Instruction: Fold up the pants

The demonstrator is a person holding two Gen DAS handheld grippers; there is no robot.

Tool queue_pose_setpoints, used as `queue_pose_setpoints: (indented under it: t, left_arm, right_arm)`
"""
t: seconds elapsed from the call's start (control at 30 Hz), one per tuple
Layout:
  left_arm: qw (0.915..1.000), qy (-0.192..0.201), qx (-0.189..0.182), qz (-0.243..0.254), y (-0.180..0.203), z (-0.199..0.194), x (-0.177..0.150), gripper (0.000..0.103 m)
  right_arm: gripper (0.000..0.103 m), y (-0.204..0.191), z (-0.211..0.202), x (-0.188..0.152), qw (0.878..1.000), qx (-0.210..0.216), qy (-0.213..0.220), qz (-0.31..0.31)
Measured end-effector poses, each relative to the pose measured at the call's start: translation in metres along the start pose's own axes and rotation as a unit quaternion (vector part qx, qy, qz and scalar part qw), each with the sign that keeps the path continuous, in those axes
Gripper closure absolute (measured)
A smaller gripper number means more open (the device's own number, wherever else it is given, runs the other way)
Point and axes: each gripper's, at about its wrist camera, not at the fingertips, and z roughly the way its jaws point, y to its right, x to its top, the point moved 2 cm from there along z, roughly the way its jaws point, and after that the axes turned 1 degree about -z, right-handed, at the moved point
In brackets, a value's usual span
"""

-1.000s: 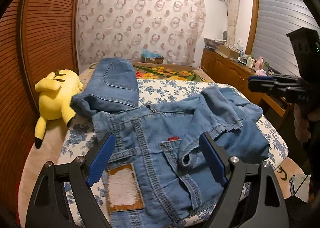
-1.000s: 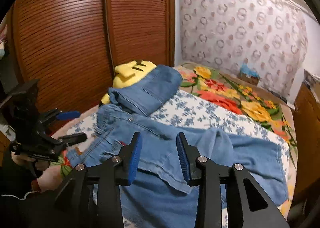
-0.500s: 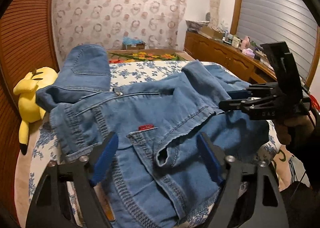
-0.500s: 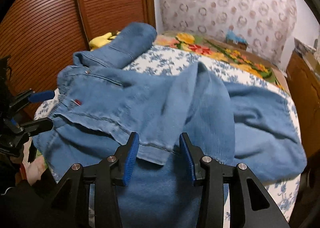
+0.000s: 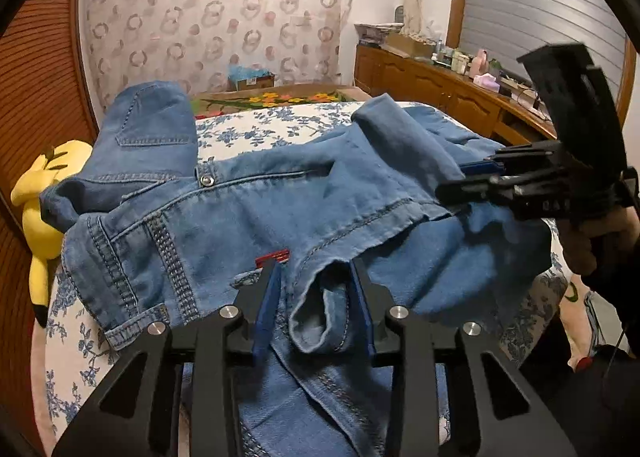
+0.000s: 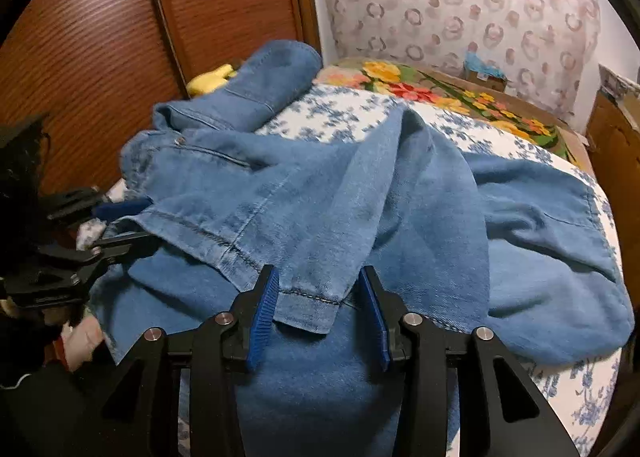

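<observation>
Crumpled blue jeans (image 5: 240, 217) lie across the bed, one leg folded back over the waist area. My left gripper (image 5: 314, 309) sits low over the near edge, its jaws closing around a curled hem (image 5: 320, 321); the left pad stands a little off the cloth. My right gripper (image 6: 320, 315) straddles the corner of the same leg's hem (image 6: 308, 305), also closing, with a gap at the right pad. The jeans (image 6: 320, 197) fill the right wrist view. The right gripper (image 5: 464, 179) shows side-on at the right, the left gripper (image 6: 120, 225) at the left edge.
A folded denim piece (image 5: 152, 125) rests on a yellow plush toy (image 5: 40, 193) at the bed's far left. The floral sheet (image 5: 260, 129) covers the bed. A wooden dresser (image 5: 440, 85) lines the right wall, slatted wooden doors (image 6: 100, 37) the left. A hand (image 5: 600, 241) grips the right tool.
Both grippers came down and forward onto the jeans. The left jaws narrowed a lot around the curled hem. The right jaws narrowed around the hem corner.
</observation>
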Motion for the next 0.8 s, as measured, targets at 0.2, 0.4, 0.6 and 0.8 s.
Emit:
queue_pose_setpoints:
  t: [0.2,0.4,0.6,0.8]
  left_arm:
    - [0.9999,0.006,-0.009,0.004,0.006,-0.009,0.000,0.087]
    - [0.9978,0.058,-0.031,-0.012,0.008,-0.062,0.004,0.098]
    - [0.9971,0.072,-0.009,-0.023,-0.005,-0.079,0.006,0.096]
    - [0.9982,0.043,-0.022,-0.036,-0.013,-0.047,0.004,0.040]
  right_arm:
    - [0.094,-0.006,-0.031,0.009,0.997,0.027,0.072,-0.010]
    - [0.095,-0.028,-0.055,0.028,0.992,0.036,0.110,-0.050]
    - [0.097,-0.042,-0.068,0.047,0.987,0.039,0.137,-0.075]
    - [0.097,-0.044,-0.059,0.043,0.988,0.025,0.130,-0.080]
